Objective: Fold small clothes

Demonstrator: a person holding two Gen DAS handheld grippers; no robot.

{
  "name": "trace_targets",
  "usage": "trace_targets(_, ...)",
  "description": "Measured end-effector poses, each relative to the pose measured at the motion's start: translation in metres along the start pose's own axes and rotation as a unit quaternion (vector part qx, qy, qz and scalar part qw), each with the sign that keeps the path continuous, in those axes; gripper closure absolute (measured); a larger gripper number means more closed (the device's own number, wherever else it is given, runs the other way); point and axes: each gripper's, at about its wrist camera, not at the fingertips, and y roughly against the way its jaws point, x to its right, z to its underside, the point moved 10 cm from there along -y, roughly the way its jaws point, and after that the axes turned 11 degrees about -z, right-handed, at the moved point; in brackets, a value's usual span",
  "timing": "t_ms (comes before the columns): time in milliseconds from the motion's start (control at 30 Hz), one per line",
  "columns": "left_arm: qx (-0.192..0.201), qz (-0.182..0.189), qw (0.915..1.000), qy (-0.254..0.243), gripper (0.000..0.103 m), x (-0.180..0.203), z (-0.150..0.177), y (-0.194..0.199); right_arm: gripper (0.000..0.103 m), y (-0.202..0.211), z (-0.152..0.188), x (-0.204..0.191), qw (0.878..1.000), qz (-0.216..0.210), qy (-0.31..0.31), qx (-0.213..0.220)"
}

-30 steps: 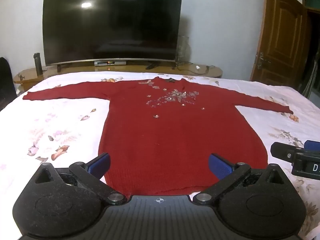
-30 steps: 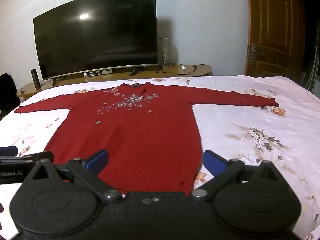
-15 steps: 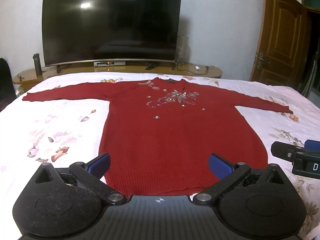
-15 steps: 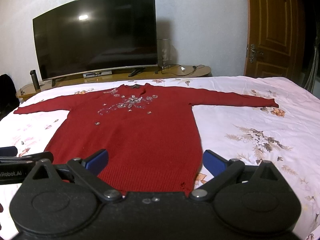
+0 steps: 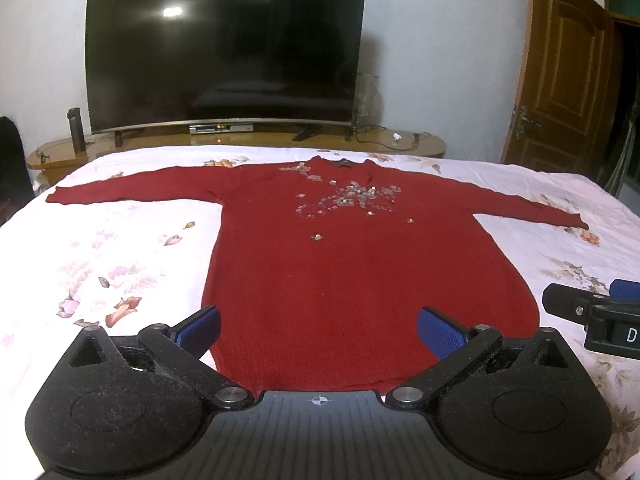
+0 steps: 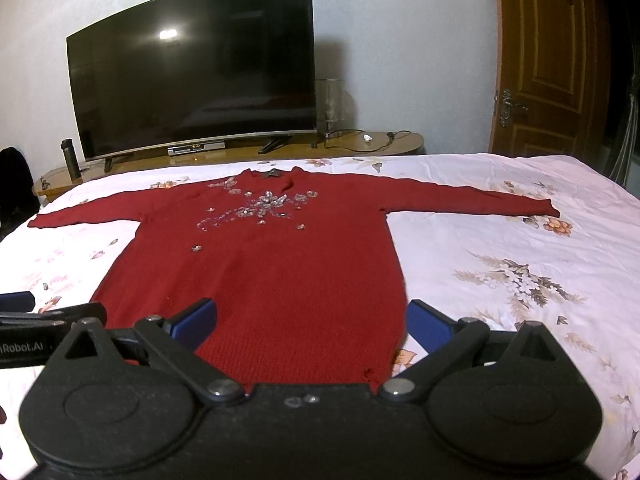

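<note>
Floral bedsheet (image 5: 120,248) carries the red sweater (image 5: 352,272), flat, sleeves out, hem nearest. Left gripper (image 5: 318,326) & right gripper (image 6: 310,320) (both jaws wide, empty) hover over hem; nothing's shifted since 1 s ago, so folding not begun.

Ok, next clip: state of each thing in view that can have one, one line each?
Red sweater: spread flat on the bed, front up, both sleeves out, unfolded.
Left gripper: open, holding nothing.
Right gripper: open, holding nothing.
TV: screen dark.
Door: its leaf shows; whether it is latched is unclear.
</note>
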Motion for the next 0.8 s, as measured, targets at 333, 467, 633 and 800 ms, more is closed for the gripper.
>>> trace_targets(333, -0.002, -0.003, 1.0, 0.002, 0.0, -0.0038, 0.0003, -0.0035, 0.002, -0.0024, 0.0004, -0.0006, 1.0, -0.002, 0.004, -0.002)
trace_targets(467, -0.003, -0.003, 1.0, 0.002, 0.0, -0.0045, 0.0012, -0.0043, 0.002, -0.0031, 0.0, -0.0012, 1.0, -0.002, 0.005, -0.003)
trace_targets(633, -0.004, -0.005, 1.0, 0.002, 0.0, -0.0045, 0.0021, -0.0053, 0.002, -0.0033, 0.0003, -0.0012, 1.0, -0.003, 0.004, -0.004)
trace_targets(800, -0.004, -0.005, 1.0, 0.002, 0.0, -0.0044, 0.0027, -0.0047, 0.002, -0.0036, -0.0002, -0.0009, 1.0, -0.003, 0.004, -0.004)
